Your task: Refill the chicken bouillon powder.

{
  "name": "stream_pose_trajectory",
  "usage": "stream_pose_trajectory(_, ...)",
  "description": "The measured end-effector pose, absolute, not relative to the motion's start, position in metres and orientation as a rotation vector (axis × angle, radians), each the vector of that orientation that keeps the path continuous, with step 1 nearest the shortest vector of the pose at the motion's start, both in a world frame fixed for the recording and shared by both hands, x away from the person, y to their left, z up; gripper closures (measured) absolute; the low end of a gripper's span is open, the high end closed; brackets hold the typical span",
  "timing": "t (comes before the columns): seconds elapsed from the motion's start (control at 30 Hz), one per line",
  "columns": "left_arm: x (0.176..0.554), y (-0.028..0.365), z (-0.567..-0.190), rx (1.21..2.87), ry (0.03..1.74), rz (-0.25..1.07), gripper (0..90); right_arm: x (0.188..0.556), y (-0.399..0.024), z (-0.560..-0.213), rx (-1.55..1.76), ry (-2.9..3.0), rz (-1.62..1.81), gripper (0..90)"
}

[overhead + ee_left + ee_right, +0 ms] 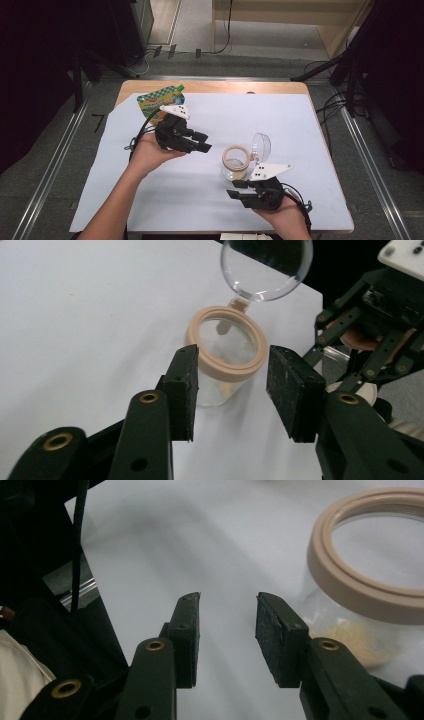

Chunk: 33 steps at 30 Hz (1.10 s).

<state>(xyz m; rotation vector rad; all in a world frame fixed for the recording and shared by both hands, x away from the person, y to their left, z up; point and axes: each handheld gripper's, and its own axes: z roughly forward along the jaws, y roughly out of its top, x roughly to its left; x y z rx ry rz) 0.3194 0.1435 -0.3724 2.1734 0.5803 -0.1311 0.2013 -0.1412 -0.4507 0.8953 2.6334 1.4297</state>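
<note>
A clear glass jar [235,163] with a beige rim stands on the white sheet, its round clear lid [261,145] hinged open at the back. A little pale granular stuff lies at its bottom [352,635]. My left gripper [204,141] hovers to the jar's left, pointing at it, open with nothing between the jaws. In the left gripper view the jar [200,337] sits just beyond the left gripper [233,357]. My right gripper [233,189] is in front of the jar, near the table's front edge, open and empty. In its own view the right gripper [227,600] stands left of the jar [350,587].
A green and yellow pouch [159,99] lies at the back left of the white sheet [300,125], behind the left hand. The wooden table's edge [320,120] runs along the right. The right gripper [372,335] faces the left one across the jar.
</note>
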Motion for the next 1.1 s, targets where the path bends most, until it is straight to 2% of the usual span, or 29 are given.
stream_pose_trajectory(0.07, 0.321, 0.150, -0.372, 2.181, 0.611, -0.095, 45.5, 0.201, -0.138, -0.452, 0.894, 2.636, 1.438, 58.7)
stream_pose_trajectory(0.17, 0.322, 0.160, -0.372, 2.176, 0.629, -0.078, 42.6, 0.199, -0.133, -0.453, 0.853, 2.626, 1.436, 57.8)
stream_pose_trajectory(0.53, 0.326, 0.218, -0.368, 2.092, 0.776, -0.002, 41.5, 0.201, -0.115, -0.459, 0.773, 2.676, 1.409, 55.2)
stream_pose_trajectory(1.1, 0.332, 0.278, -0.373, 2.062, 0.909, 0.130, 40.0, 0.205, -0.107, -0.463, 0.723, 2.702, 1.386, 54.5)
